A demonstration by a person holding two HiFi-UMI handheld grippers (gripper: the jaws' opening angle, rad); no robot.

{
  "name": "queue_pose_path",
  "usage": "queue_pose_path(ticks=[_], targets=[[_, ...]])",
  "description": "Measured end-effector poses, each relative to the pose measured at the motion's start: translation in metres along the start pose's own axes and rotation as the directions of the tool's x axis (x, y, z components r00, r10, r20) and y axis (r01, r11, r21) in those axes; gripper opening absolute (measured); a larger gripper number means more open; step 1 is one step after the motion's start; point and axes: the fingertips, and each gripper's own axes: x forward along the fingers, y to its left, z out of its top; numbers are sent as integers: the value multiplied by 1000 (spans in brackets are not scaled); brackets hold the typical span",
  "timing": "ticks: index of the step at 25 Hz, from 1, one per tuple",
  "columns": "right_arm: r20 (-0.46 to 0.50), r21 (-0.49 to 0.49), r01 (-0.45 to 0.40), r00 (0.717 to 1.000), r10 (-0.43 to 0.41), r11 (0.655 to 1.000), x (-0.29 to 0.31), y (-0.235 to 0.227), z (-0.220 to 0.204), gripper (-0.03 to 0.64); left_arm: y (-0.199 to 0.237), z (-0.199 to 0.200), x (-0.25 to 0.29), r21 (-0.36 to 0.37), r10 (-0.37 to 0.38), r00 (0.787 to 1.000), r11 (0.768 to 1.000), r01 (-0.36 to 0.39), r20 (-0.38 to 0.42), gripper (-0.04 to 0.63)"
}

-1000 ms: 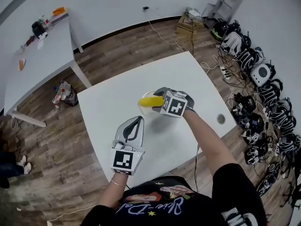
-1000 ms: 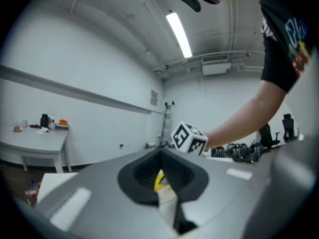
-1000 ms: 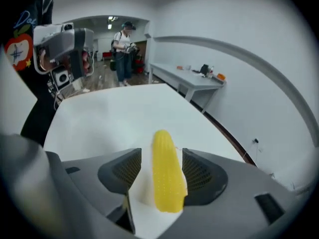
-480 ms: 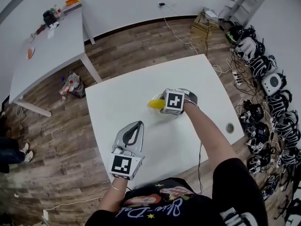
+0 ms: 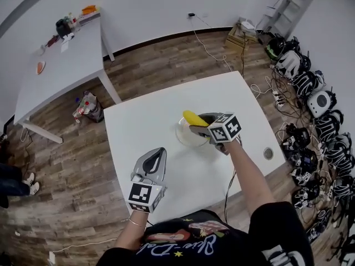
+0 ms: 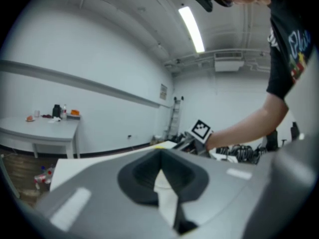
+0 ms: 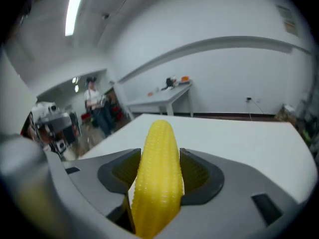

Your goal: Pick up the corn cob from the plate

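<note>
Closest in, the left gripper (image 5: 160,151) hovers over the white table (image 5: 138,126), its 2 jaws pressed together with nothing between them. Further out, the right gripper (image 5: 197,128) has both jaws clamped on the corn cob (image 5: 194,118), and there it is, the yellow cob squeezed between the pads, tip poking out ahead! It sits over the far edge of the clear plate (image 5: 184,139); whether it touches the plate, I cannot tell. Beyond, a second table (image 5: 61,65) carries small clutter by the wall.

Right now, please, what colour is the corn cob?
The corn cob is yellow, clearest in the right gripper view.
</note>
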Motion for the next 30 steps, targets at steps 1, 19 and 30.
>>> queue_pose_path(ticks=[1, 19, 30], targets=[[103, 98, 0, 995, -10, 995, -14, 3, 6, 249, -2, 2, 1, -3, -5, 1000, 1000, 5, 8, -2], [711, 289, 123, 636, -299, 949, -179, 148, 18, 250, -38, 19, -5, 43, -91, 994, 995, 89, 57, -2], [691, 234, 211, 651, -315, 949, -175, 155, 30, 249, -32, 20, -14, 30, -79, 995, 997, 77, 59, -3]])
